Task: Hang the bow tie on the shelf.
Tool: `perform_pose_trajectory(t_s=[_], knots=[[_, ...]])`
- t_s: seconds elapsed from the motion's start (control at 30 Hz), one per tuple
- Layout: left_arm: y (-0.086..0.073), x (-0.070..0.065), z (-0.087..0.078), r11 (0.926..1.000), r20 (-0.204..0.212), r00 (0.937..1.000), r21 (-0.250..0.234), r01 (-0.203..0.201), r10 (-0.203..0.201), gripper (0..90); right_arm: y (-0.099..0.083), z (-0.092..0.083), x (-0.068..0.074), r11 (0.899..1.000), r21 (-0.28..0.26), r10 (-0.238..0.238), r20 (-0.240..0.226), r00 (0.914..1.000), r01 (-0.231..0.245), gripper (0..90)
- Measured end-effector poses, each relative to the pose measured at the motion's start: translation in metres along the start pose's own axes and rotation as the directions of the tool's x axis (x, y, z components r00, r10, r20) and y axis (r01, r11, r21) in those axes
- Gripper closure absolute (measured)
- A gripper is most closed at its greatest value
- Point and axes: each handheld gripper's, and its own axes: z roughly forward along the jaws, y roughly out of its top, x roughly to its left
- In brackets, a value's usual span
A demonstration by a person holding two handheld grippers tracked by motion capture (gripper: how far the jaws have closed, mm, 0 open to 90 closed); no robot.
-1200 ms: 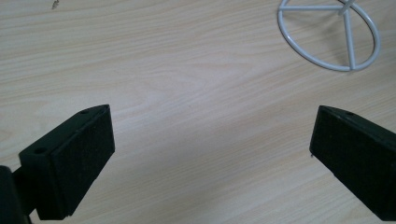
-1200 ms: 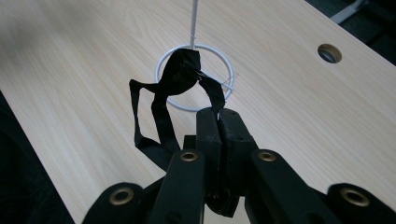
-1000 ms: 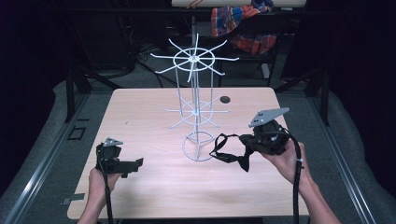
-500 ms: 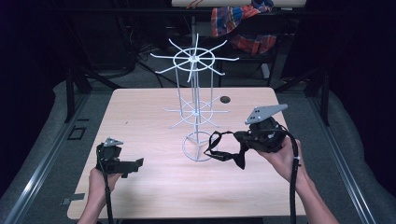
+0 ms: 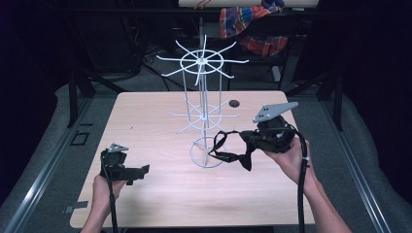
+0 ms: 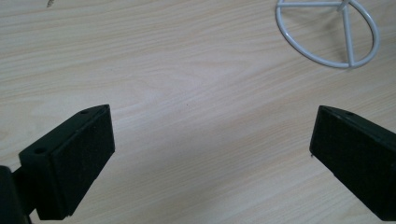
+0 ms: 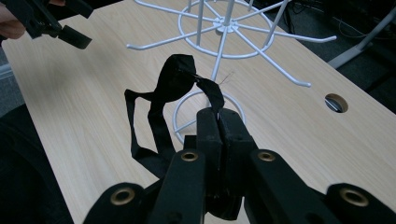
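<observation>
Beside the white wire rack, the right gripper pinches a black strap, partly hidden; left gripper spread.

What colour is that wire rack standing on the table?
White; the wire rack shows best in the high view.

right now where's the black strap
High view: the black strap hangs from the right gripper, right of centre, just beside the white wire rack base.

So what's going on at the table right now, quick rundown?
Right tongs shut on black strap, held up beside white wire rack. Left tongs open, holding nothing, low over table. Rack's prongs bare; nothing between strap and rack.
</observation>
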Motion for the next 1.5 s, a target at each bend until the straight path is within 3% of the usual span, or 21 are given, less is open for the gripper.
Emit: perform_pose_trajectory(t_s=[0.3,0.63,1.5], knots=[[0.000,0.000,0.000,1.0000,0.000,1.0000,0.005,-0.003,0.003,0.0,0.006,0.005,-0.006,0.999,-0.028,0.028,0.004,0.9996,-0.028,87.9],[0.000,0.000,0.000,1.0000,0.000,1.0000,0.005,-0.005,0.005,0.0,0.006,0.019,-0.014,0.998,-0.012,0.058,0.018,0.9981,-0.058,88.0],[0.000,0.000,-0.001,0.9999,0.001,1.0000,0.010,-0.006,0.006,0.0,-0.018,0.060,-0.020,0.992,0.025,0.126,0.002,0.9921,-0.126,87.8]])
